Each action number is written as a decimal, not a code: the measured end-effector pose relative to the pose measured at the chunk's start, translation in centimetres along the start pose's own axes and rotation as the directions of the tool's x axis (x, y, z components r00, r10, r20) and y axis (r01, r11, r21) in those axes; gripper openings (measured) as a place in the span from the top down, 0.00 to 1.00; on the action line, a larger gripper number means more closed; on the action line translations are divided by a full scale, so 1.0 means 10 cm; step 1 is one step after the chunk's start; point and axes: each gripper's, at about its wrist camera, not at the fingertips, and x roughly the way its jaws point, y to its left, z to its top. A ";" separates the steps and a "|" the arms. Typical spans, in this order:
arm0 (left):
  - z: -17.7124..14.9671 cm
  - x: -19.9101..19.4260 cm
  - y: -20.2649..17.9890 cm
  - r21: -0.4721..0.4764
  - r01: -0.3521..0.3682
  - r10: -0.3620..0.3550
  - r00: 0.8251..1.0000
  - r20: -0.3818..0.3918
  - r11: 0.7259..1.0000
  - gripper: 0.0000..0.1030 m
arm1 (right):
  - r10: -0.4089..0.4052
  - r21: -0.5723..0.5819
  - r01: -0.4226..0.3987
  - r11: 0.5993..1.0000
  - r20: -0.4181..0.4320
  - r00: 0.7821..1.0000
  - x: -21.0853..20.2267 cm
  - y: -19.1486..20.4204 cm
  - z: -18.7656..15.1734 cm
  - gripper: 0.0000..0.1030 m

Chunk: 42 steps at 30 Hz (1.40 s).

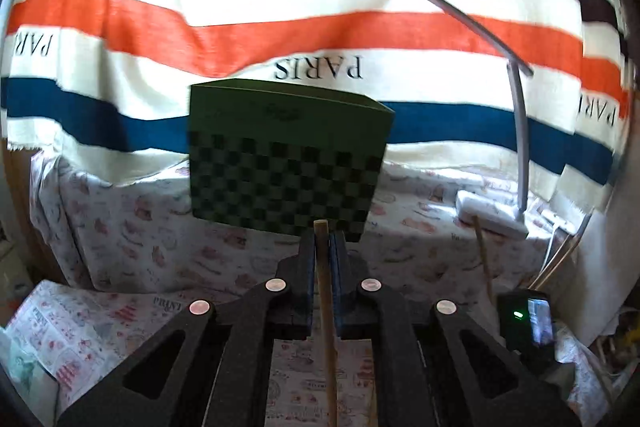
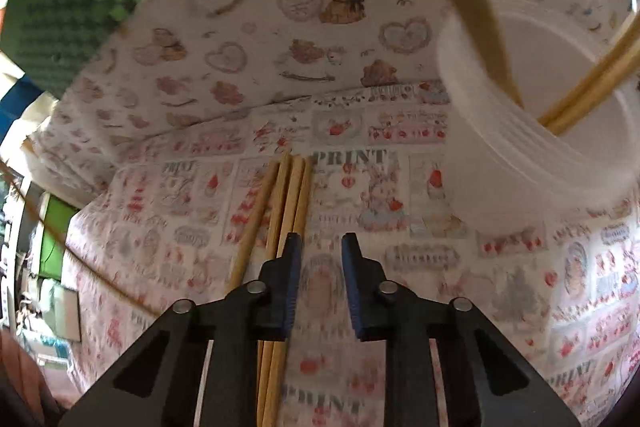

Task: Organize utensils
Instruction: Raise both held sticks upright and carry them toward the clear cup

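The left hand-held gripper clamps one chopstick; the right hand-held gripper, jaws apart and empty, must next shift toward nine o'clock to the sticks.

A striped cloth printed PARIS hung behind the table, which wore a pink printed cover in daylight.
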 end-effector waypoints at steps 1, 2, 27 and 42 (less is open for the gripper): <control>0.01 -0.04 0.06 -0.021 0.017 -0.017 1.000 -0.002 1.000 0.94 | 0.002 -0.005 -0.002 1.000 0.000 1.000 0.03 0.03 0.03 0.80; 0.02 -0.09 0.12 -0.040 0.026 -0.026 1.000 -0.005 0.999 0.94 | 0.009 -0.011 -0.009 1.000 0.002 1.000 0.06 0.07 0.08 0.83; -0.05 -0.43 0.63 -0.138 -0.023 0.040 0.992 0.119 0.990 0.94 | -0.217 -0.088 0.212 0.973 -0.052 0.975 0.43 0.56 0.36 0.95; -0.02 -0.70 0.59 -0.122 -0.002 0.028 0.977 0.213 0.992 0.94 | -0.300 -0.099 0.290 0.952 -0.110 0.948 0.54 0.82 0.30 0.89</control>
